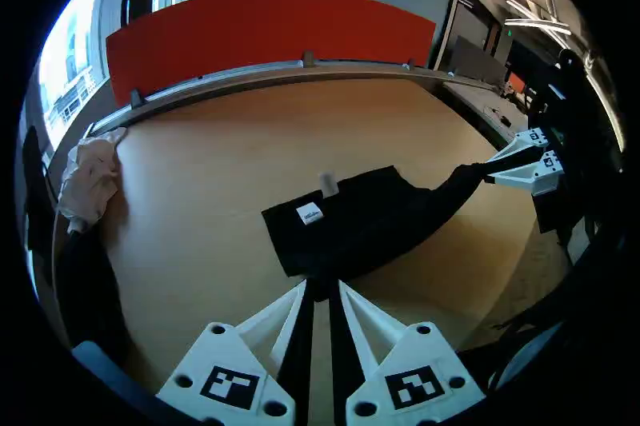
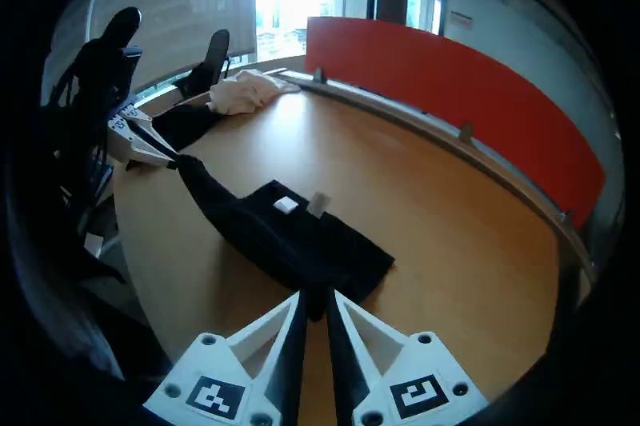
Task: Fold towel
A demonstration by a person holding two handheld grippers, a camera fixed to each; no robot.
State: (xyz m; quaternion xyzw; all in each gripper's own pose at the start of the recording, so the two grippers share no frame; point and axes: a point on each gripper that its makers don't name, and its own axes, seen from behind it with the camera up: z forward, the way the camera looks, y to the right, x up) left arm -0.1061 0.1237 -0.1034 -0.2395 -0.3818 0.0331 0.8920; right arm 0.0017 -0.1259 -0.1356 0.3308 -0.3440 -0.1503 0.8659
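Observation:
A black towel (image 1: pixel 368 222) with a white tag (image 1: pixel 309 213) lies partly on the wooden table (image 1: pixel 216 178), stretched between both grippers. My left gripper (image 1: pixel 320 288) is shut on one corner of it at the near edge. The right gripper (image 1: pixel 490 171) shows at the right of the left gripper view, shut on the opposite corner and lifting it off the table. In the right gripper view the towel (image 2: pixel 296 246) runs from my right gripper (image 2: pixel 317 298), shut on its corner, to the left gripper (image 2: pixel 173 161) at the far left, also clamped on it.
A cream cloth (image 1: pixel 90 178) lies bunched at the table's far left edge; in the right gripper view this cream cloth (image 2: pixel 248 93) is at the back. A red divider panel (image 1: pixel 272 34) runs along the far side. Dark office chairs (image 2: pixel 112 50) stand beyond the table.

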